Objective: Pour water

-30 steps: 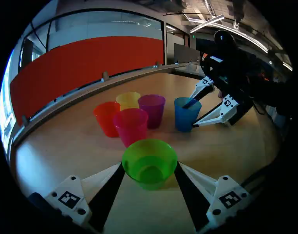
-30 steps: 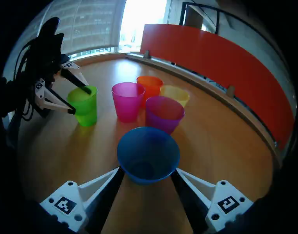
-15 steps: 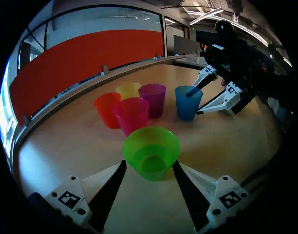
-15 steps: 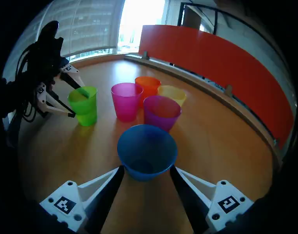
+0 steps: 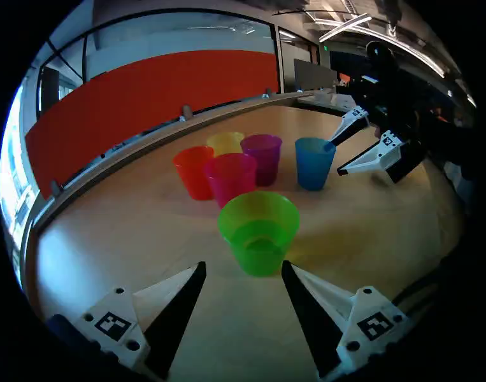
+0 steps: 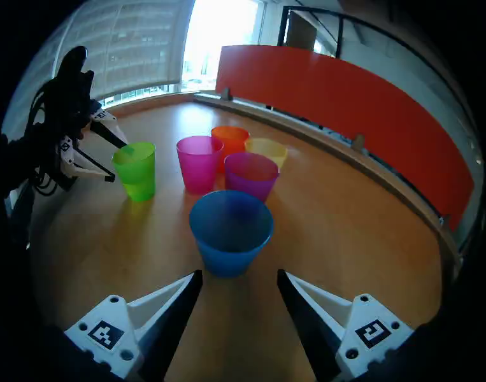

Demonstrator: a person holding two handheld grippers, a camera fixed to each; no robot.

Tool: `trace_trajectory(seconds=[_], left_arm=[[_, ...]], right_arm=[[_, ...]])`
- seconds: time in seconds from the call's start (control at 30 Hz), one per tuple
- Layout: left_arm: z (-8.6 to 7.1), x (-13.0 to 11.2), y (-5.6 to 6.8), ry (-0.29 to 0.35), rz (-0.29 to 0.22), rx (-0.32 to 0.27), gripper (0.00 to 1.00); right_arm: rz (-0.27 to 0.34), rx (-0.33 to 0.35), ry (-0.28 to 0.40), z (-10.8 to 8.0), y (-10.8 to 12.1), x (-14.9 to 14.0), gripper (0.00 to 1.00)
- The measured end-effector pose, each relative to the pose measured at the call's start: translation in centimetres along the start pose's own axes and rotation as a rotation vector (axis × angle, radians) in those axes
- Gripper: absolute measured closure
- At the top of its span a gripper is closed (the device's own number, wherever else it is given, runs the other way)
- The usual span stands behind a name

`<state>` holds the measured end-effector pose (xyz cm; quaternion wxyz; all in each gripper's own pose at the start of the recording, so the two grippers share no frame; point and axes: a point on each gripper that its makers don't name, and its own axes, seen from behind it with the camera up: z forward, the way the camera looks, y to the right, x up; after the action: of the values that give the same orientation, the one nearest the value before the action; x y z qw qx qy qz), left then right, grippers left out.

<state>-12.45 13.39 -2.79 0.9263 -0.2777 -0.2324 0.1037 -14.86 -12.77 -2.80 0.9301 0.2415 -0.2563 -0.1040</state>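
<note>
Left gripper view: the left gripper (image 5: 243, 266) jaws stand wide apart and grip nothing. The green cup (image 5: 258, 232) sits upright on the table (image 5: 115, 242) just beyond the fingertips, not between them. A darker band low inside it may be water; cannot confirm. Pink cup (image 5: 231, 178), orange cup (image 5: 193, 170), yellow cup (image 5: 225, 141) and purple cup (image 5: 262, 158) cluster close behind it. The blue cup (image 5: 314, 163) stands far right, with the right gripper (image 5: 335, 158) spread open beside it. Right gripper view: the right gripper (image 6: 239, 275) is likewise wide open and empty, and the blue cup (image 6: 231, 232) stands just ahead of its tips, contents not discernible. The green cup (image 6: 135, 170) is far left, with the left gripper (image 6: 118, 162) near it. Risk, my judgement: closing from this standoff would catch only the near wall or the tapered base, so a cup could squirt forward into the cluster or tip over. Thin plastic may also buckle under a hard squeeze and slop liquid during the lift or pour.
</note>
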Motion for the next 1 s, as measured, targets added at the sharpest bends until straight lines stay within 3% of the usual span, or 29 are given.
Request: trace_trajectory(seconds=[0.53,0.77,1.0], left_arm=[[-2.8,0.0,-1.6,0.061,-0.072,0.084,0.13],[-3.9,-0.1,-2.8,0.096,-0.125,0.133,0.13],[-5.0,-0.1,-3.8,0.129,-0.139,0.186,0.13]], right_arm=[[0.052,-0.099,0.053,-3.2,1.5,-0.5,0.09],[0.082,-0.159,0.084,-4.5,2.6,-0.7,0.09],[0.124,-0.234,0.129,-5.7,3.9,-0.5,0.09]])
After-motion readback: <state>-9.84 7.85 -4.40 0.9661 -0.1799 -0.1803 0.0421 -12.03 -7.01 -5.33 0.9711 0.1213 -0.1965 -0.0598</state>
